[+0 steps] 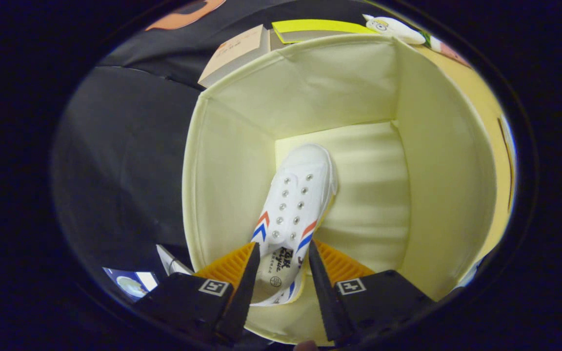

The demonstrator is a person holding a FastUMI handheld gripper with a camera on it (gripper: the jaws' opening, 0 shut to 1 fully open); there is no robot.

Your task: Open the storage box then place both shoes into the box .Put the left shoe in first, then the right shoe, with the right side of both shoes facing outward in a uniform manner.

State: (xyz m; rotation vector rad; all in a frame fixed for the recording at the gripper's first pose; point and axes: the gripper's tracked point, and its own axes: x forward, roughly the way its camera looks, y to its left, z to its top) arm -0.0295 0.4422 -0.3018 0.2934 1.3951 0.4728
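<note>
Here the dark booth wall and a black surface surround an open cream fabric storage box (437, 161), whose pale padded floor and upright walls lie ahead of the gripper (283, 265). A white canvas shoe (295, 195) with red and blue chevron stripes sits inside the box, its long axis running away from the fingers, toe pointing toward the far wall and tilted slightly right. The fingers flank the shoe's heel opening; whether both press on it cannot be told. Beyond the box stand a cardboard box (234, 53), a yellow-edged board (310, 27) and a plush toy (393, 27).
</note>
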